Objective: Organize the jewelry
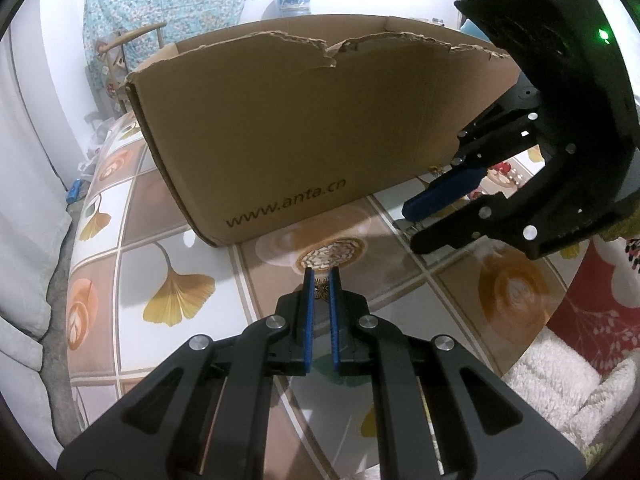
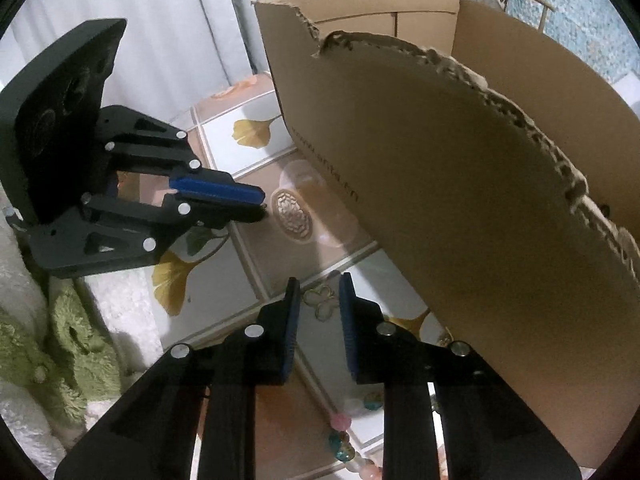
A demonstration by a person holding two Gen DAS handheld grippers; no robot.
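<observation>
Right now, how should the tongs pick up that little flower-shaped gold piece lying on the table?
The flower-shaped gold piece lies flat on the tablecloth, between the open fingers of the right tongs. It is thin wire loops, so come straight down from above and pinch across its narrow middle where the loops meet, not one outer loop. The cardboard box stands close on the right, so a sideways approach looks cramped.

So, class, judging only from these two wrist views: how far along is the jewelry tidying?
Nothing visibly done: what shows of the inside of the cardboard box holds no jewelry. In hand: the left gripper is closed on a small gold filigree piece above the table. The right gripper brackets a flower-shaped clear piece, fingers apart. Left: that piece and the beaded strand, lying on the table.
</observation>
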